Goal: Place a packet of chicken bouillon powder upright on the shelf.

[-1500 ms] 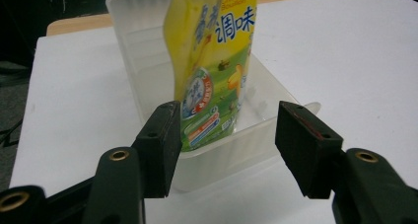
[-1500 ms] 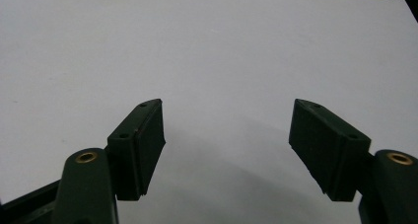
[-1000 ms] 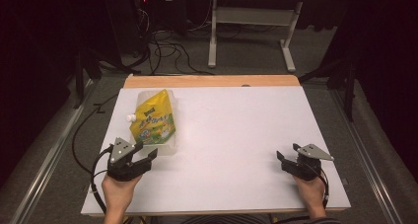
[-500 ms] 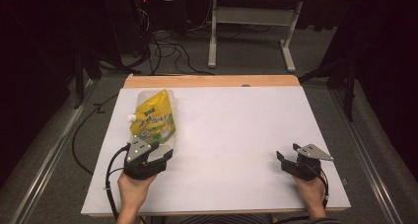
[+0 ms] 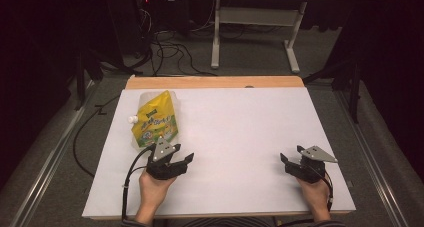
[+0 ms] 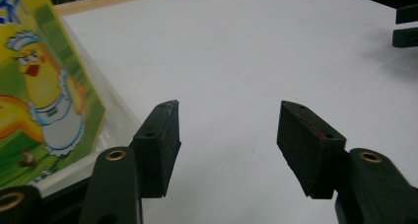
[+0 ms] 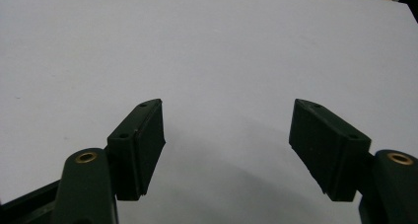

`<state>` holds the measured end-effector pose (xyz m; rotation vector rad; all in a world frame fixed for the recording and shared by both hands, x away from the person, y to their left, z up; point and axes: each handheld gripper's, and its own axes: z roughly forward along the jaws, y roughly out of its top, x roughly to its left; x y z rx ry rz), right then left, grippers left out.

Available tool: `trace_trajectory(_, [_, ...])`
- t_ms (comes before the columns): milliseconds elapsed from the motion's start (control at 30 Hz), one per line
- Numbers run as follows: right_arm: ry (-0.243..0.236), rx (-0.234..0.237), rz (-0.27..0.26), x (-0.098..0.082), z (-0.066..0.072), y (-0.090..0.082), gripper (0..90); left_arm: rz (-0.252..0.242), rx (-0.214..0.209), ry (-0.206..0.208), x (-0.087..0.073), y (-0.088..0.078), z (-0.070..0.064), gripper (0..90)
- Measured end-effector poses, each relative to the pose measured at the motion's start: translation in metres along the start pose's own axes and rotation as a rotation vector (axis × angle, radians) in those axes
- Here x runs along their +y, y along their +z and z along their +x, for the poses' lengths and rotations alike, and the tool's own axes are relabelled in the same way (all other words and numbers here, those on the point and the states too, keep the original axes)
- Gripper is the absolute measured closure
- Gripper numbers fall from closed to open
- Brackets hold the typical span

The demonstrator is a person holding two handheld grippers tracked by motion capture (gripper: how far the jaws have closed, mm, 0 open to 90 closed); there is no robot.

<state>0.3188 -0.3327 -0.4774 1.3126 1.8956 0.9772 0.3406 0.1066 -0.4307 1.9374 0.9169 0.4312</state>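
Pouch just beyond left tool

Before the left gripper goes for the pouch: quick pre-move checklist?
1. Left gripper jaws open, nothing between them: ok.
2. Pouch lying flat on the table, cap pointing left: ok.
3. Left gripper lined up on the pouch: not ok; in the left gripper view the pouch sits left of the jaws, outside the gap.
4. Right gripper open, well away from the pouch: ok.
5. Left cable clear of the pouch: ok.
6. Cap shut tight: cannot tell.
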Motion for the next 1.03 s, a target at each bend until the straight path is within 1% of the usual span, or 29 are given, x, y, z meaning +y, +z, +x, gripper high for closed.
trace_trajectory(133, [0.006, 0.001, -0.001, 0.000, 0.000, 0.000, 30.1, 0.026, -0.004, 0.018, -0.001, 0.014, -0.005, 42.3])
trace_trajectory(200, [0.001, 0.000, 0.000, 0.000, 0.000, 0.000, 30.1, 0.030, -0.009, 0.023, -0.002, 0.021, -0.007, 42.3])
trace_trajectory(300, [0.003, 0.001, -0.004, 0.000, 0.000, 0.000, 30.0, 0.026, -0.013, 0.021, -0.004, 0.032, -0.007, 42.4])
trace_trajectory(367, [0.000, 0.000, -0.006, 0.000, 0.000, 0.000, 30.0, 0.015, -0.026, 0.012, -0.006, 0.039, -0.008, 42.2])
trace_trajectory(500, [0.000, 0.001, -0.006, 0.000, 0.000, 0.000, 30.0, 0.003, 0.001, 0.018, -0.008, 0.051, -0.008, 42.2])
trace_trajectory(600, [0.007, 0.002, -0.009, 0.000, 0.000, -0.001, 30.1, 0.009, 0.035, 0.027, -0.012, 0.058, -0.008, 42.1])
trace_trajectory(700, [0.004, 0.001, -0.005, 0.000, 0.000, 0.000, 30.1, 0.005, 0.047, 0.020, -0.017, 0.063, -0.008, 42.2])
trace_trajectory(733, [0.004, 0.001, -0.004, 0.000, 0.000, 0.000, 30.1, 0.007, 0.056, 0.032, -0.019, 0.064, -0.009, 42.3])
trace_trajectory(800, [0.000, 0.002, -0.005, 0.000, 0.000, 0.000, 30.1, 0.019, 0.092, 0.070, -0.021, 0.067, -0.014, 42.9])
trace_trajectory(833, [0.004, 0.001, -0.004, 0.000, 0.000, 0.000, 30.0, 0.009, 0.098, 0.080, -0.021, 0.066, -0.015, 43.7])
trace_trajectory(900, [0.005, 0.001, -0.003, 0.000, 0.000, 0.000, 30.0, 0.004, 0.098, 0.075, -0.022, 0.065, -0.015, 43.1])
trace_trajectory(933, [-0.003, 0.001, -0.007, 0.000, 0.000, 0.000, 30.1, -0.001, 0.102, 0.074, -0.022, 0.065, -0.014, 42.7])
trace_trajectory(1033, [0.002, -0.003, -0.003, 0.000, 0.001, 0.000, 30.0, -0.026, 0.100, 0.052, -0.023, 0.063, -0.013, 42.7])
